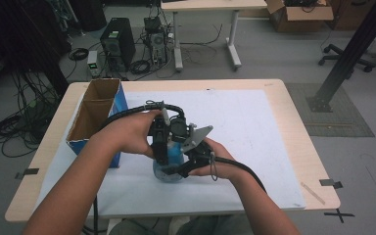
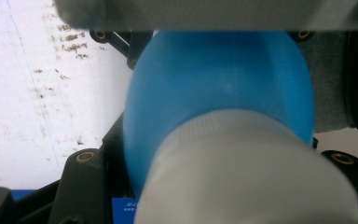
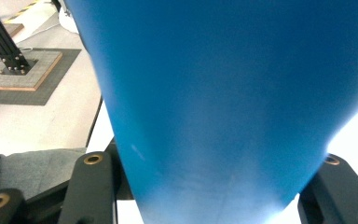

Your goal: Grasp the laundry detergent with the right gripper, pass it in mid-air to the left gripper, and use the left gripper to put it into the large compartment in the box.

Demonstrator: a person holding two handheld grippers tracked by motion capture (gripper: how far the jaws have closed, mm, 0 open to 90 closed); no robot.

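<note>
Blue bottle [image 1: 172, 161] with a white cap [image 2: 247, 172] stands on the white mat [image 1: 254, 127], near the table's [image 1: 293, 142] front edge, about mid-width. Left gripper [image 1: 162, 155] comes down from above, jaws clamped at the cap end; the left gripper view has the ribbed cap right against the lens, blue body behind it. Right gripper [image 1: 188, 169] comes in from the right, jaws closed tight on the blue body [image 3: 223, 93], both black jaws flanking it in the right gripper view. Both hands wrap the grippers, touching each other above the bottle. Bottle looks upright, probably resting on the mat, though the base is blurred. Open cardboard box [image 1: 95, 112] with blue side sits near the table's left edge, just beside the left forearm.
</note>
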